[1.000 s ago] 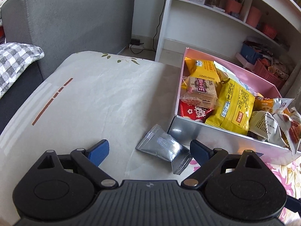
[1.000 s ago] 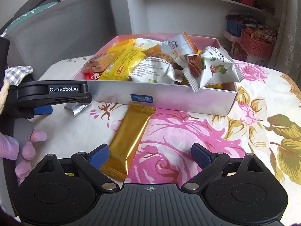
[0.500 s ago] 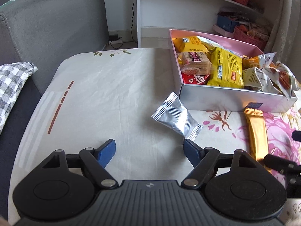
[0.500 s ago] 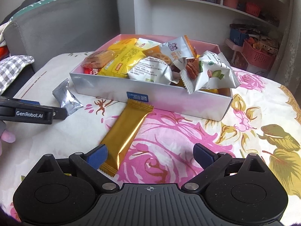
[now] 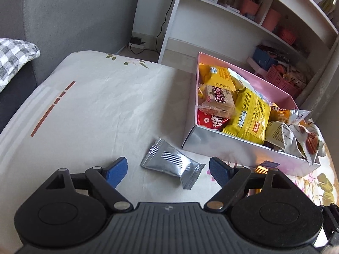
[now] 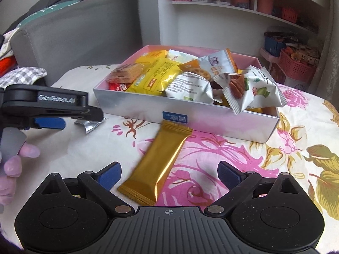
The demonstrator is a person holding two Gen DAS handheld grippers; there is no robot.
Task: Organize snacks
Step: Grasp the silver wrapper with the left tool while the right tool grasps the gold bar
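Gold bar [image 6: 157, 162] angled toward box [image 6: 190, 117]

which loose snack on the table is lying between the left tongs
The silver packet. It lies between the open left tongs, untouched by either pad. The gold bar lies before the right tongs instead.

A gold bar [image 6: 159, 162] lies on the flowered cloth [image 6: 286, 154] between the right tool's [image 6: 169, 174] spread fingers, just before the full snack box [image 6: 211, 120]. At left, the left tool [image 6: 70, 116] hangs over a silver packet [image 6: 90, 124].
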